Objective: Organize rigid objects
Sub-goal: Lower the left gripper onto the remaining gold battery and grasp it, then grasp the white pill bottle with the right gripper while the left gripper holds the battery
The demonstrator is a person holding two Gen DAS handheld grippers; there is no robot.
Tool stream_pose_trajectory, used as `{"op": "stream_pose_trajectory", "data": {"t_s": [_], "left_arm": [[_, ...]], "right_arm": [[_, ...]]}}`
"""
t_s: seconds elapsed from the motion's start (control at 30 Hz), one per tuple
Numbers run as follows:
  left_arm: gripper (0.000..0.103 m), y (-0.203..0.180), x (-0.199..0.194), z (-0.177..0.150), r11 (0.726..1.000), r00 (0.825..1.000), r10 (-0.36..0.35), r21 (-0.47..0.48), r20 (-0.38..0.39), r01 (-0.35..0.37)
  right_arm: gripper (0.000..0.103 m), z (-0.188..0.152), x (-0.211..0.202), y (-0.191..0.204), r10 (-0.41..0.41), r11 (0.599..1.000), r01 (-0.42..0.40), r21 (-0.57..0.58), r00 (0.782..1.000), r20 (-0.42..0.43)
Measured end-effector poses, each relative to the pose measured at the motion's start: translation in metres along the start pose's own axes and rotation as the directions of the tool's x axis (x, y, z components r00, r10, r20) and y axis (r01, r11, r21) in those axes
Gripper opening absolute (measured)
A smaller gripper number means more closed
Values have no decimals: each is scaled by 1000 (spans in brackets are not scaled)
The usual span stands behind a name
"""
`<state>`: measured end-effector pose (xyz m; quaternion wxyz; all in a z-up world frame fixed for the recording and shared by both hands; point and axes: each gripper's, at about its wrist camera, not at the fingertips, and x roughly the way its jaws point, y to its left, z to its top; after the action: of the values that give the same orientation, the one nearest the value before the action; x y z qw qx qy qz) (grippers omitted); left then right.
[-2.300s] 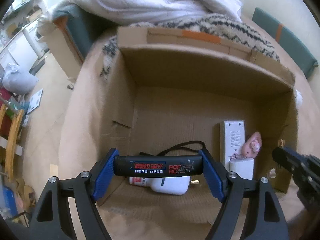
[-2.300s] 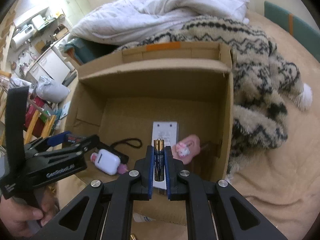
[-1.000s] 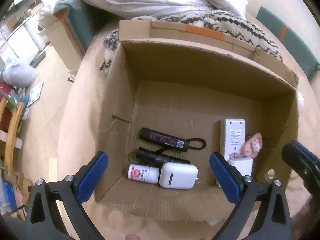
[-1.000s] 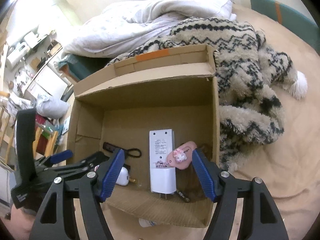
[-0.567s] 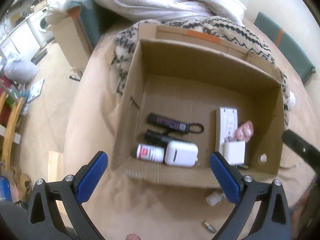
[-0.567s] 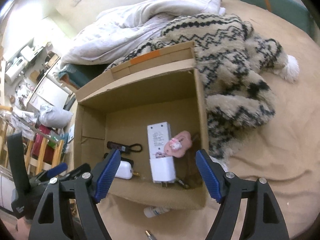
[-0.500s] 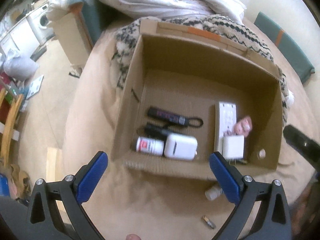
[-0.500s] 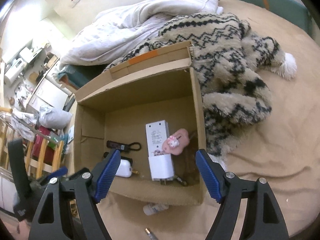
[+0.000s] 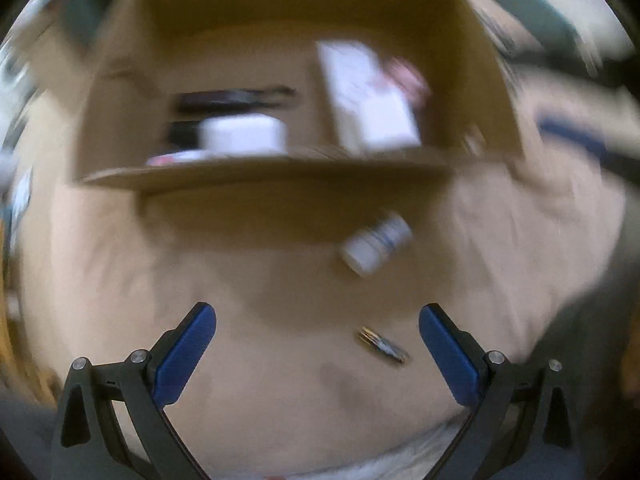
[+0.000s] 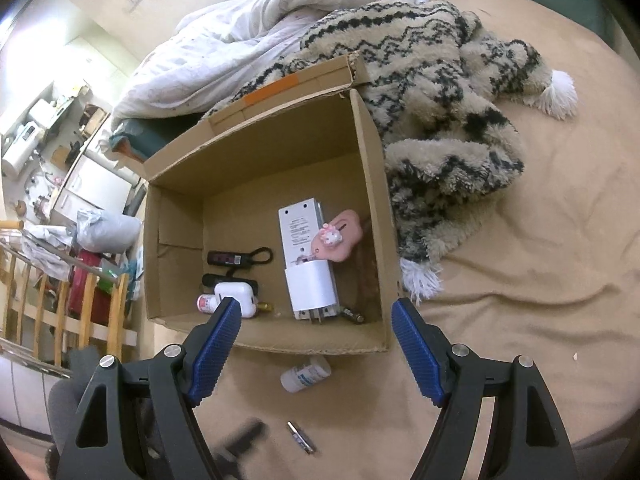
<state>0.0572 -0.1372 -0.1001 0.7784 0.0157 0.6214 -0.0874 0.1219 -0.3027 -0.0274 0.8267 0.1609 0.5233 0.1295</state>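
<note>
- Outside cardboard box [image 10: 380,216]: 1 white bottle [image 10: 305,374], 1 small battery [image 10: 300,437]; both loose on tan bedcover [image 10: 520,320].
- Inside box, approx 8 items; incl 1 white power strip [image 10: 298,228], 1 white charger [image 10: 314,284].
- Bottle on its side, long axis diagonal, just beside box front wall; battery diagonal too, nearer the camera.
- L gripper [image 9: 318,350]: jaws wide, nothing held; battery [image 9: 383,346] betw its pads, untouched; view blurred.
- R gripper [image 10: 316,346]: wide, empty; bottle just below gap.
</note>
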Motion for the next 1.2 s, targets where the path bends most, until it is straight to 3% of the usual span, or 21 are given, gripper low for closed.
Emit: {"op": "stream_pose_trajectory", "data": {"t_s": [0.1, 0.13, 0.23, 0.47, 0.63, 0.73, 0.9, 1.03, 1.2], "left_arm": [[100, -29, 16, -7, 982, 996, -36, 184, -78, 50], [99, -40, 23, -11, 962, 994, -15, 270, -108, 43], [85, -51, 34, -14, 928, 990, 19, 372, -139, 34], [81, -64, 53, -12, 899, 973, 21, 431, -229, 82], [80, -70, 60, -14, 876, 968, 28, 472, -250, 97], [69, -70, 62, -13, 868, 970, 32, 488, -242, 93], [40, -71, 58, -8, 878, 972, 15, 469, -233, 99], [40, -69, 52, -10, 886, 975, 2, 453, -220, 101], [40, -38, 40, -12, 927, 983, 7, 371, -181, 61]], "right_arm": [[82, 0, 5, -4, -4, 1000, 4, 18, 1000, -15], [82, 0, 6, -5, 1, 1000, -1, 27, 1000, -22], [82, 1, 9, -7, 19, 999, -18, 43, 999, -34], [82, 2, 11, -9, 17, 998, -14, 57, 999, -38], [82, 3, 11, -12, 31, 996, -27, 82, 999, -42], [82, 3, 11, -13, 31, 996, -27, 84, 999, -43], [82, 3, 13, -13, 29, 997, -25, 78, 998, -47], [82, 2, 13, -12, 21, 997, -17, 70, 998, -52], [82, -5, 14, -9, 9, 999, -5, 45, 997, -82]]}}
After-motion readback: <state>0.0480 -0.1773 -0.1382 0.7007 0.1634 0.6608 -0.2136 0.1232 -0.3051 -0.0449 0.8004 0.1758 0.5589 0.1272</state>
